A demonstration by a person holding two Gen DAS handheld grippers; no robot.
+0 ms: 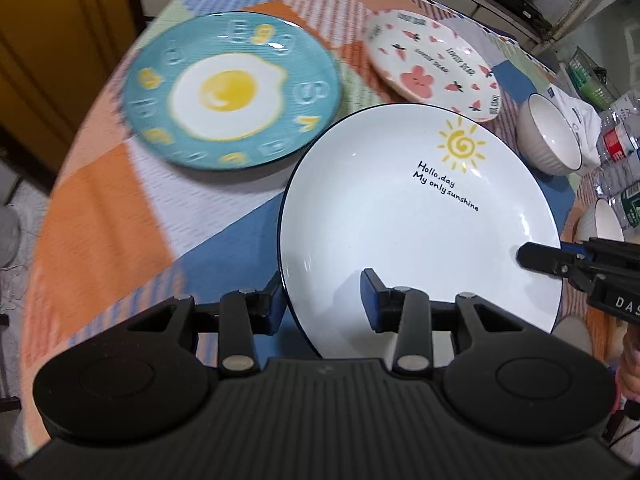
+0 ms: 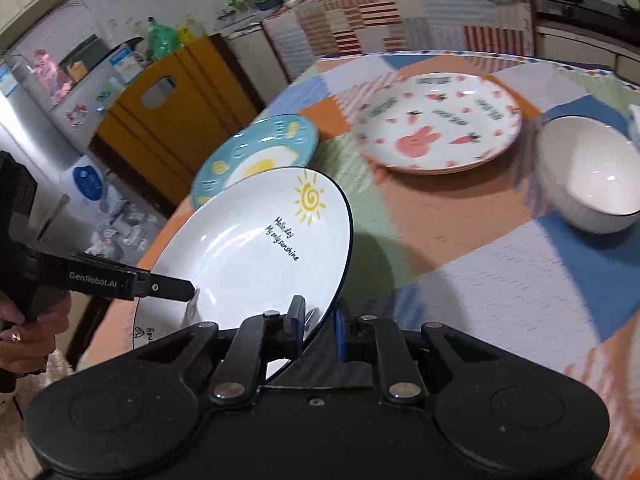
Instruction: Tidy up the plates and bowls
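Over the patchwork-clothed round desk (image 2: pixel 500 264) I hold the white sun-printed ceramic plate (image 1: pixel 400 232) aloft, my left hand-held gripper (image 1: pixel 324 300) and right hand-held gripper (image 2: pixel 318 332) each pinching its rim. Next, probably lower it squarely onto the teal fried-egg plate (image 1: pixel 232 92) at the desk's edge. The white ribbed bowl (image 2: pixel 588 172) sits empty.

light: dim indoor, soft shadows
glare: small highlights on white plate (image 1: pixel 400 220)
blur: egg plate (image 1: pixel 232 96) smeared
edges: fisheye-bent, dark corners
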